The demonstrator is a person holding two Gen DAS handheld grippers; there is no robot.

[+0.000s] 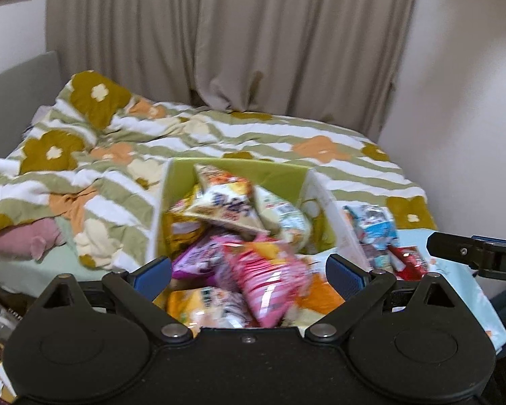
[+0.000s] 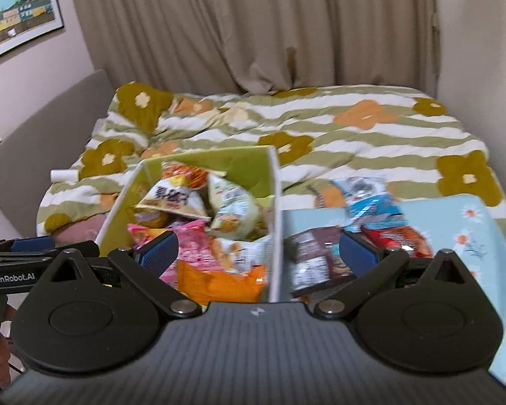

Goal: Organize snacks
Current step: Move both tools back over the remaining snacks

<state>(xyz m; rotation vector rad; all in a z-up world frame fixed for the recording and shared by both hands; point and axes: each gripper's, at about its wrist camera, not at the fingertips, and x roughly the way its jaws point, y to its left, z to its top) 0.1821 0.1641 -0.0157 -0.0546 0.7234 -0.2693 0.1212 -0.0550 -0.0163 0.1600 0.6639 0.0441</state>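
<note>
On bed, green box [image 1: 273,168] heaped with snack packets [image 1: 266,270], long axis running away; both jaws spread, empty.

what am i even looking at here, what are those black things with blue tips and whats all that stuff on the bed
Those are two hand-held grippers, each carrying a camera that looks along its blue fingers. One picture is from the left gripper, the other from the right gripper. Both are open and hold nothing. On the flowered bedspread stands a green box heaped with snack bags, such as a pink bag. More snacks, including a blue packet, lie beside it on a light blue cloth.
</note>
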